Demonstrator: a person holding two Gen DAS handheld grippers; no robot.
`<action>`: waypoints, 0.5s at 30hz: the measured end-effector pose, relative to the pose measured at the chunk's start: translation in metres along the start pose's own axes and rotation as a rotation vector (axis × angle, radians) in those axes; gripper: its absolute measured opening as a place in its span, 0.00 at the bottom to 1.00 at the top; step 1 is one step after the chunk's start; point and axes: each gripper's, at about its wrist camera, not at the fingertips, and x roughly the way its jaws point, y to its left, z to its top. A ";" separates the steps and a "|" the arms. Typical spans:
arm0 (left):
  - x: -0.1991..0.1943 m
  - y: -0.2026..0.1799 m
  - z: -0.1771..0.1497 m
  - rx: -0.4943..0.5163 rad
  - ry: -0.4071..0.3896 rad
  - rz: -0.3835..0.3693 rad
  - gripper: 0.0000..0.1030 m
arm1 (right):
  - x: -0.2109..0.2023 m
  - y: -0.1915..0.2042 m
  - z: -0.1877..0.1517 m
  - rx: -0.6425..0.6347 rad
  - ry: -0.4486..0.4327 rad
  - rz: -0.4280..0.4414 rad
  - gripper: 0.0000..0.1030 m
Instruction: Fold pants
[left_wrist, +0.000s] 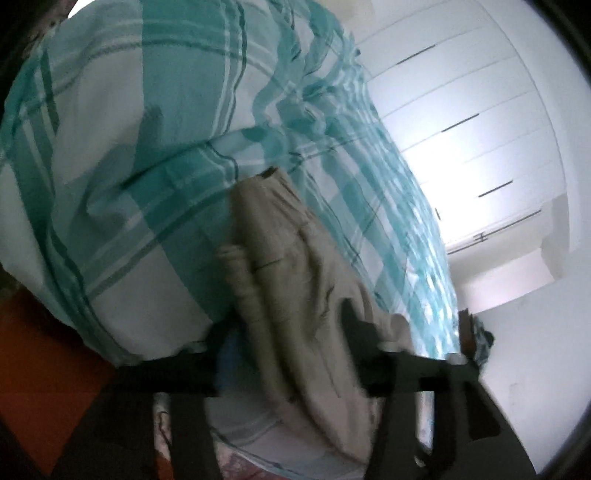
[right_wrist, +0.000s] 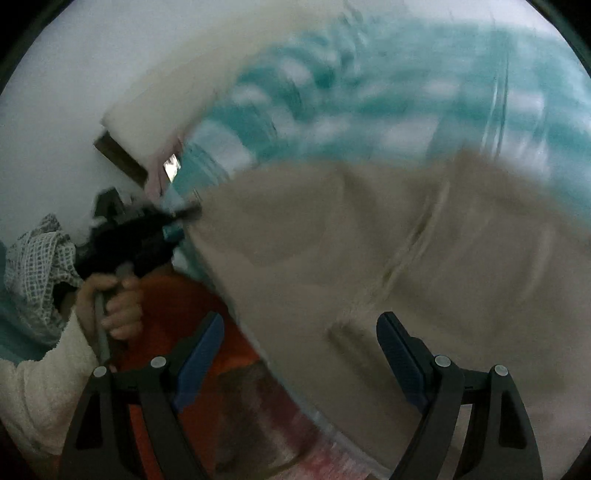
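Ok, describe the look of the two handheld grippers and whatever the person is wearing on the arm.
The right gripper has black angular finger frames with silver rivets and blue ribbed pads. The left gripper is a bulky black body on a grey handle, with a teal patch near its front. The left hand emerges from a fluffy white sleeve.
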 end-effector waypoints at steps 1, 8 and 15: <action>0.001 -0.002 -0.001 0.012 -0.001 0.006 0.66 | 0.009 -0.002 -0.003 0.012 0.032 -0.008 0.82; 0.026 -0.015 -0.003 0.060 0.027 0.072 0.72 | -0.003 0.027 -0.012 -0.085 -0.015 -0.047 0.81; 0.017 -0.012 -0.005 0.046 0.014 0.036 0.13 | 0.009 0.023 -0.029 -0.102 0.070 -0.075 0.81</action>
